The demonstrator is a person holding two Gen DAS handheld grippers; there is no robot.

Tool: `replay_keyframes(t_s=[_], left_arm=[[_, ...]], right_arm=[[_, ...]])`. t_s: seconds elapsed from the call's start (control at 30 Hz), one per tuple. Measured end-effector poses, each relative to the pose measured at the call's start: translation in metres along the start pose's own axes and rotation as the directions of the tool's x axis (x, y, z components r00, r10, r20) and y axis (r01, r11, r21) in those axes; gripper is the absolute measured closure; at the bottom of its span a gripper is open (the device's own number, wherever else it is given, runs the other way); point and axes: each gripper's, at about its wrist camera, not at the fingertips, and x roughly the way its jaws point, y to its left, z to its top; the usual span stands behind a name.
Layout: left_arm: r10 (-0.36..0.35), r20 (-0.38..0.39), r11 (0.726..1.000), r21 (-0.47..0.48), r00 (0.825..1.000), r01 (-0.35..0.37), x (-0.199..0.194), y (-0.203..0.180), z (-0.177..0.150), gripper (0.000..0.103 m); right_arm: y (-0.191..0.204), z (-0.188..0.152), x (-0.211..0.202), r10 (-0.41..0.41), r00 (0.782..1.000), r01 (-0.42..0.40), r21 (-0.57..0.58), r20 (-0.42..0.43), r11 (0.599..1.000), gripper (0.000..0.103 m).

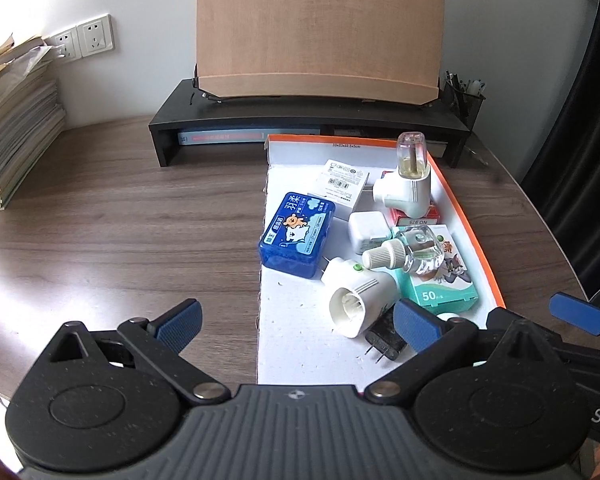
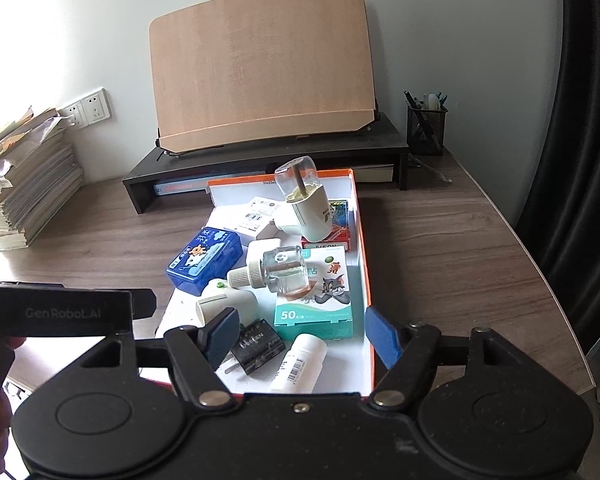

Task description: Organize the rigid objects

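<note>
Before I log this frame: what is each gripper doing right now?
Left gripper: open, holding nothing.
Right gripper: open, holding nothing, above the box.

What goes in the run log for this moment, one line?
left hand-held gripper open, empty | right hand-held gripper open, empty | both over box | items inside, untouched

L gripper agape, R gripper agape
</note>
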Motion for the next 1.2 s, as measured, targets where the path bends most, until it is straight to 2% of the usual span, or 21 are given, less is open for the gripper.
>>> replay_keyframes(t_s=[0.47,1.2], left_arm=[[-0.018,0.016,1.0,0.022,1.0,0.017,-0.017,-0.007,-0.012,0.0],[-0.011,0.028,1.0,0.028,1.0,0.01,-0.022,-0.003,-0.016,0.0]], right_arm=[[0.002,-0.012,-0.026,-0.027,0.999,0.026,0.01,0.022,1.0,0.02],[0.005,-0.016,-0.031,-0.031,0.999,0.031,0.005,0.021,1.0,0.02]])
